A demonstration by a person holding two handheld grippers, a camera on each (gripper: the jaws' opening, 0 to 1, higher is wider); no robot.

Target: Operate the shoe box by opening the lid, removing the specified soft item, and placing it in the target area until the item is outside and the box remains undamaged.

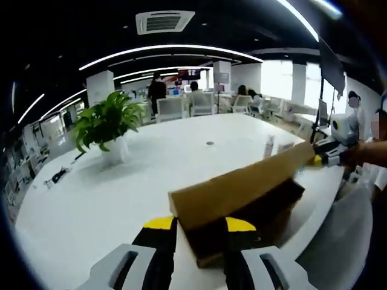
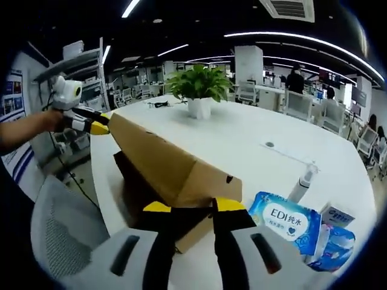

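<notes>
A brown cardboard shoe box [image 1: 254, 214] lies on the white table [image 1: 121, 187], its inside dark. Its lid [image 1: 242, 187] is raised and tilted above it. My left gripper [image 1: 200, 225] is shut on the lid's near end, yellow-tipped jaws on either side. My right gripper [image 1: 317, 160] holds the far end. In the right gripper view the lid [image 2: 163, 157] runs away from my right gripper [image 2: 193, 206], which clamps its near corner, to the left gripper [image 2: 100, 128] at the far end. The box [image 2: 142, 193] shows dark beneath. What is inside the box is hidden.
A potted green plant [image 1: 109, 127] [image 2: 199, 84] stands further back on the table. A blue wipes pack [image 2: 284, 223], a small packet [image 2: 335, 238] and a slim bottle [image 2: 302, 181] lie beside the box. A grey mesh chair [image 2: 60, 229] sits at the table edge. People sit in the background.
</notes>
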